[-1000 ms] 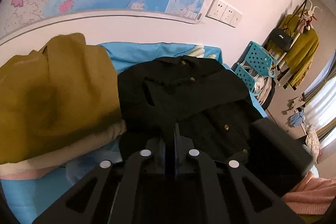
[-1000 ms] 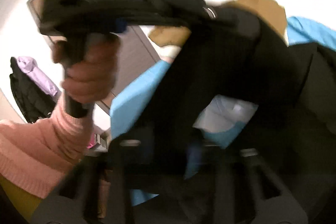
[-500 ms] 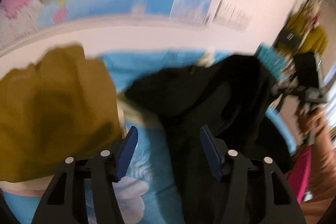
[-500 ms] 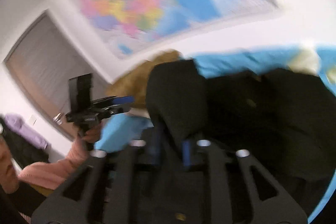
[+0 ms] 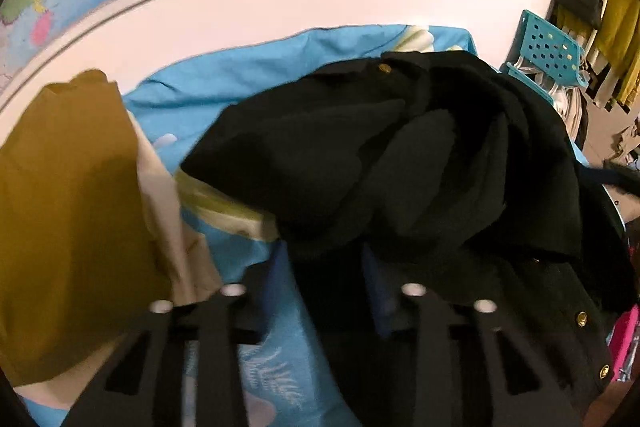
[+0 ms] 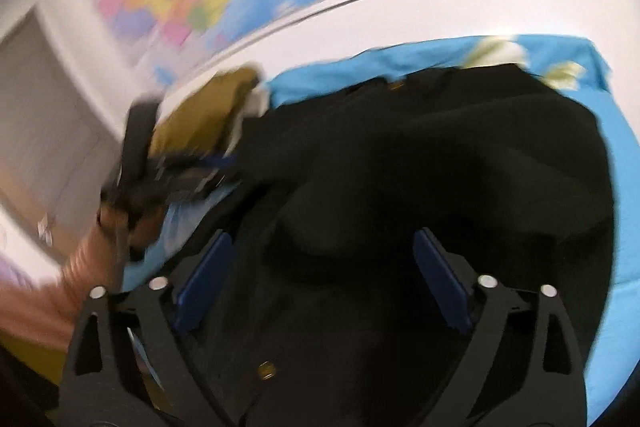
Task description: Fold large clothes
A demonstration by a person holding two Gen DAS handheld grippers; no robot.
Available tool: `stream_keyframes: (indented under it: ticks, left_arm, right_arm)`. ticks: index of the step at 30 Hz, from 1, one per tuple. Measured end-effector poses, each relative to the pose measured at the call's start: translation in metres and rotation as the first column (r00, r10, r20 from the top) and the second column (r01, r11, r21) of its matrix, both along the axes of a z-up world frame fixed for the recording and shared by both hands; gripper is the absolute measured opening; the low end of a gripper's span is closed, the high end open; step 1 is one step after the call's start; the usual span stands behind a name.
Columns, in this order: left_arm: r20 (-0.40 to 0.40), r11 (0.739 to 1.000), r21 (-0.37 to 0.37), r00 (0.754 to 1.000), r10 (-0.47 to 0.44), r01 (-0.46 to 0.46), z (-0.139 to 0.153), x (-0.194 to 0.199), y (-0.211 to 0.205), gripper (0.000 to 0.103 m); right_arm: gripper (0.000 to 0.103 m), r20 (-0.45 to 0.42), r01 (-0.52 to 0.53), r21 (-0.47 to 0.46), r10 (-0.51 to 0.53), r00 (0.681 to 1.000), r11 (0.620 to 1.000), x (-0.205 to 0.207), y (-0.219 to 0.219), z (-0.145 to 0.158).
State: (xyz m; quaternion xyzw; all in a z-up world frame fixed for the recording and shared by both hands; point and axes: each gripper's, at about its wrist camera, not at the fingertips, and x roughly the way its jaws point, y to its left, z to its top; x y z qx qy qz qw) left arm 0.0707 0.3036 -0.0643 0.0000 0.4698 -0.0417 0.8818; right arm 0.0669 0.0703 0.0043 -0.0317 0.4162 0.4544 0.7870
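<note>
The black jacket (image 5: 400,155) with gold buttons lies bunched in loose folds on the blue bed sheet (image 5: 240,83), beside a folded mustard garment (image 5: 68,187). The right claw (image 6: 320,287) has just been opening and now gapes wide over the dark cloth, gripping nothing. The left claw (image 5: 324,267) has just been closing, its jaws partly apart around a jacket edge; whether they pinch it I cannot tell. Folding looks barely started: the jacket still wants flattening and squaring
</note>
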Motion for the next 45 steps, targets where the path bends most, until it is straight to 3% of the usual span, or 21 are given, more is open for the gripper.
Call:
stream_keyframes:
  ticks: [3, 4, 5, 7, 8, 10, 13, 16, 18, 19, 22, 25, 28, 29, 31, 34, 37, 39, 41, 43, 45]
  left_arm:
    - [0.014, 0.999, 0.028, 1.000, 0.020, -0.021, -0.003, -0.001, -0.002, 0.019]
    - [0.018, 0.999, 0.027, 0.999, 0.029, -0.030, -0.003, -0.004, -0.002, 0.004]
    - [0.020, 0.998, 0.035, 0.998, 0.054, -0.055, -0.003, -0.006, -0.001, 0.002]
    - [0.037, 0.989, 0.081, 0.992, 0.118, -0.121, -0.003, -0.012, 0.009, 0.001]
    - [0.038, 0.987, 0.084, 0.990, 0.136, -0.139, -0.003, -0.014, 0.013, 0.001]
    - [0.035, 0.982, 0.057, 0.983, 0.179, -0.181, -0.003, -0.023, 0.031, 0.001]
    - [0.060, 0.984, 0.044, 0.983, 0.171, -0.174, 0.004, -0.039, 0.039, 0.001]
    - [0.127, 0.996, 0.017, 0.988, 0.087, -0.090, 0.021, -0.050, 0.026, 0.012]
    - [0.171, 0.998, 0.050, 0.985, 0.025, -0.034, 0.030, -0.051, 0.008, 0.036]
    - [0.181, 0.998, 0.061, 0.983, -0.016, 0.005, 0.033, -0.050, -0.002, 0.038]
    - [0.169, 0.990, 0.112, 0.980, -0.102, 0.084, 0.027, -0.034, -0.029, 0.046]
    - [0.129, 0.978, 0.194, 0.986, -0.106, 0.080, 0.006, -0.012, -0.042, 0.047]
    - [0.074, 0.980, 0.197, 0.997, -0.037, 0.022, -0.008, -0.002, -0.029, 0.036]
    - [0.059, 0.983, 0.182, 0.998, -0.011, 0.000, -0.010, -0.002, -0.020, 0.032]
    - [0.038, 0.987, 0.157, 0.999, 0.034, -0.040, -0.014, -0.009, -0.001, 0.030]
    - [0.008, 0.990, 0.106, 0.996, 0.089, -0.090, -0.016, -0.023, 0.021, 0.030]
    - [0.028, 0.991, 0.094, 0.995, 0.097, -0.099, -0.008, -0.031, 0.023, 0.030]
    - [0.095, 0.994, 0.087, 0.993, 0.065, -0.073, 0.009, -0.039, 0.014, 0.039]
    - [0.156, 0.998, 0.061, 0.988, 0.013, -0.023, 0.026, -0.042, 0.002, 0.046]
    - [0.169, 0.997, 0.074, 0.985, -0.025, 0.013, 0.033, -0.038, -0.012, 0.046]
    - [0.149, 0.996, 0.082, 0.988, -0.045, 0.033, 0.029, -0.025, -0.022, 0.046]
  right_arm:
    - [0.087, 0.081, -0.008, -0.102, 0.016, 0.997, 0.995, -0.009, 0.024, -0.015]
    - [0.068, 0.112, 0.000, -0.133, 0.015, 0.994, 0.991, -0.009, 0.026, -0.017]
    - [0.046, 0.120, 0.002, -0.144, 0.015, 0.993, 0.990, -0.006, 0.027, -0.017]
    - [0.016, 0.085, -0.007, -0.064, 0.013, 0.996, 0.998, 0.004, 0.015, -0.005]
    - [0.009, 0.051, -0.010, 0.031, 0.009, 0.999, 0.999, 0.013, -0.001, 0.008]
    - [0.008, 0.010, 0.015, 0.196, -0.017, 1.000, 0.980, 0.029, -0.036, 0.034]
    - [0.008, -0.057, 0.140, 0.340, -0.128, 0.990, 0.930, 0.064, -0.089, 0.059]
    - [0.008, -0.170, 0.255, 0.322, -0.209, 0.963, 0.912, 0.101, -0.118, 0.046]
    - [0.012, -0.238, 0.315, 0.278, -0.253, 0.938, 0.907, 0.117, -0.125, 0.028]
    - [0.013, -0.264, 0.344, 0.234, -0.281, 0.923, 0.909, 0.124, -0.127, 0.014]
    - [0.028, -0.334, 0.393, 0.197, -0.315, 0.888, 0.898, 0.135, -0.132, -0.011]
    - [0.058, -0.375, 0.474, 0.238, -0.370, 0.850, 0.848, 0.134, -0.156, -0.022]
    - [0.067, -0.337, 0.483, 0.288, -0.385, 0.859, 0.826, 0.122, -0.178, -0.008]
    - [0.077, -0.303, 0.461, 0.301, -0.375, 0.876, 0.835, 0.117, -0.179, -0.001]
    - [0.088, -0.228, 0.413, 0.301, -0.355, 0.907, 0.860, 0.109, -0.176, 0.012]
    - [0.090, -0.071, 0.305, 0.187, -0.297, 0.952, 0.934, 0.092, -0.150, 0.020]
    - [0.089, -0.006, 0.236, 0.070, -0.237, 0.972, 0.969, 0.088, -0.119, 0.011]
    - [0.075, 0.017, 0.207, -0.006, -0.207, 0.978, 0.978, 0.094, -0.097, -0.001]
    - [0.028, 0.017, 0.185, -0.055, -0.185, 0.983, 0.981, 0.102, -0.082, -0.008]
    - [0.016, 0.083, 0.204, -0.047, -0.200, 0.976, 0.978, 0.106, -0.079, 0.003]
    - [0.014, 0.123, 0.208, 0.031, -0.210, 0.970, 0.978, 0.109, -0.087, 0.019]
